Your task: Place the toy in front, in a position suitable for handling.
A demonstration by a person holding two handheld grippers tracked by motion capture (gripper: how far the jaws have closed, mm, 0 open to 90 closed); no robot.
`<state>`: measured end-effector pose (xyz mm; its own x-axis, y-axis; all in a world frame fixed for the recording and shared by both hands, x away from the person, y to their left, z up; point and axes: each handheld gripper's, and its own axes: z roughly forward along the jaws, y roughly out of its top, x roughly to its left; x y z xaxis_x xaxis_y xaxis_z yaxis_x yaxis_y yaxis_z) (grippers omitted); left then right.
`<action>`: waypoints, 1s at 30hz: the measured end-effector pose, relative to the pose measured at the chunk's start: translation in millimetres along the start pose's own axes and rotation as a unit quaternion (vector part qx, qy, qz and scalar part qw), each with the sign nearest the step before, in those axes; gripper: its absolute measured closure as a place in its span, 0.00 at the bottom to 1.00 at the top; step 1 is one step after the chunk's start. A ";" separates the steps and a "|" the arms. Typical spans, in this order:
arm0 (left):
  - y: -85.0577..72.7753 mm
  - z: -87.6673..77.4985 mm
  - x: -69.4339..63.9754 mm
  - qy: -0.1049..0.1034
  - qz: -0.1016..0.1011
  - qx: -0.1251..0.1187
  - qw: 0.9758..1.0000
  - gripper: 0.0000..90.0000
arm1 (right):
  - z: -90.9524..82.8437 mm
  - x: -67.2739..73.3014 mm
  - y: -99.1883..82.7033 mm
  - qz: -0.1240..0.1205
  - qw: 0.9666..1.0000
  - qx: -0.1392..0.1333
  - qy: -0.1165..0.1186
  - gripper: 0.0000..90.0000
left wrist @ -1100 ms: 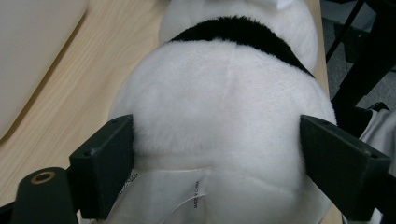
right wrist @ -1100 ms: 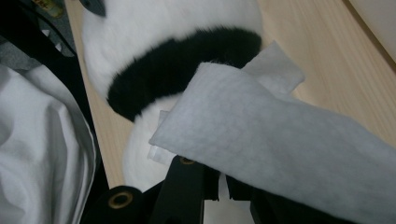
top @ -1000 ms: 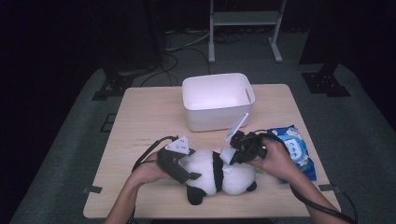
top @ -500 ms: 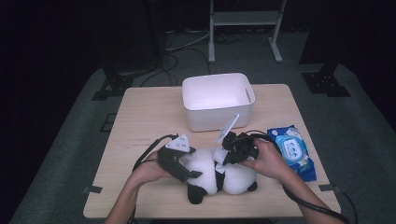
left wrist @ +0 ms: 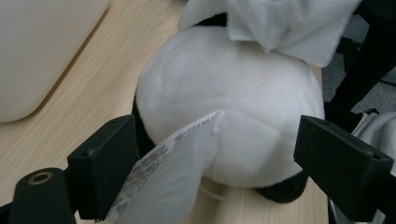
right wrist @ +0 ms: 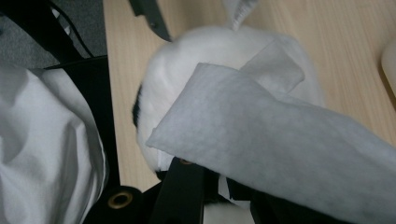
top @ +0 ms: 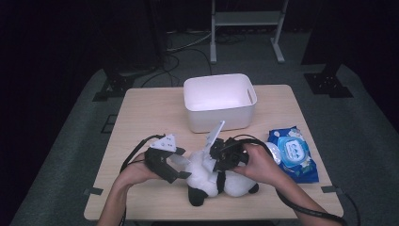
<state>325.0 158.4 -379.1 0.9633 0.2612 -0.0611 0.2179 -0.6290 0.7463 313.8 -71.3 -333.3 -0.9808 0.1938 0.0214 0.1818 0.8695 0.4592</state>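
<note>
High view: plush panda point(top: 211, 176) lying on bench point(top: 141, 117) near its front edge; left gripper point(left wrist: 219, 154) bracing it with jaws spread; right gripper point(right wrist: 219, 186) pinching a wipe point(right wrist: 280, 126) against it, which is likely slipping free if dragged.

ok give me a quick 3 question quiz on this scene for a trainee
1. True or false: the left claw is shut on the panda.
2. What does the right claw hold? A) wipe B) cable C) bin
3. Fill in: the wipe pack lies to the ___ of the panda in the high view.

Key: 1 false, its jaws stand open around the panda. 2 A, the wipe. 3 right.
</note>
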 end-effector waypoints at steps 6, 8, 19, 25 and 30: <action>-5.2 2.5 2.4 -0.005 -0.008 0.005 1.000 0.14 | 11.5 4.4 28.4 -0.028 1.000 0.012 0.005 0.94; -5.6 5.4 2.8 -0.009 -0.008 0.008 1.000 0.14 | 16.9 0.8 39.5 -0.033 0.999 0.015 0.012 0.94; -7.5 4.4 3.2 -0.010 -0.006 0.010 1.000 0.14 | 14.0 3.4 37.5 -0.035 0.999 0.012 0.019 0.94; -1.7 6.7 -2.4 -0.019 0.005 0.007 1.000 0.14 | 5.1 1.1 13.1 -0.010 1.000 0.022 0.016 0.94; 0.6 9.4 -3.4 -0.024 0.008 0.006 1.000 0.14 | 7.3 9.5 5.6 -0.011 0.999 0.014 0.027 0.93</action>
<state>323.4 150.2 -384.7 0.9729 0.2165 -0.0806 0.2040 -0.6413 0.7397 306.0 -61.2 -336.9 -0.9868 0.1501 0.0604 0.1614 0.8861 0.4346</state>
